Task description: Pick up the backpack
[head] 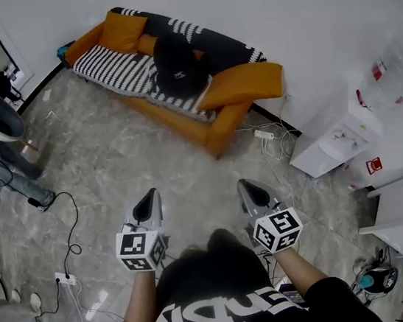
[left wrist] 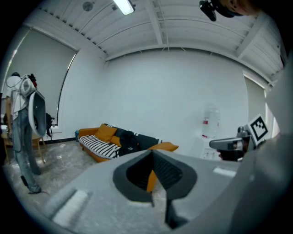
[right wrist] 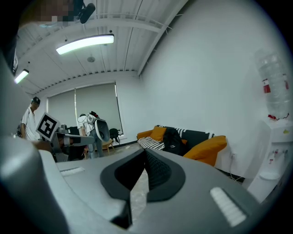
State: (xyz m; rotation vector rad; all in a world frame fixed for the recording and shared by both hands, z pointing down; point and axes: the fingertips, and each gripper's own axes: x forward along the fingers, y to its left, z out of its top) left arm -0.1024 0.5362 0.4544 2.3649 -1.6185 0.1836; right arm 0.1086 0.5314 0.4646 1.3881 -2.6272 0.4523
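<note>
Head view shows the approach step, as judged, with nothing grasped yet. The left tool [head: 148, 198] and the right tool [head: 248, 187] are held side by side above the floor [head: 111, 154], well apart from the sofa [head: 182, 126] and both pointed toward it. In the left gripper view the left tool's jaws are seen pressed together at their tips with nothing between them; only a sliver of sofa and floor is seen through the slot behind the tips. In the right gripper view the right tool's jaws are likewise closed and empty. The backpack [head: 176, 67] is seen on the sofa seat, about midway along it, leaned against the backrest and just beside a cushion [head: 244, 83]. It is black, soft and rounded, slumped rather than stiff, with a small pale mark on its front; no handle or strap can be made out from this far off. It is judged that the sofa must first be reached, that at least one tool must be opened before contact, and that the jaws are best brought over the top of the backpack, where a carry loop would be expected, so that the loop or a fold of fabric can be pinched and lifted off the seat. A soft bag is likely to sag when raised, so a firm hold near the top is called for.
</note>
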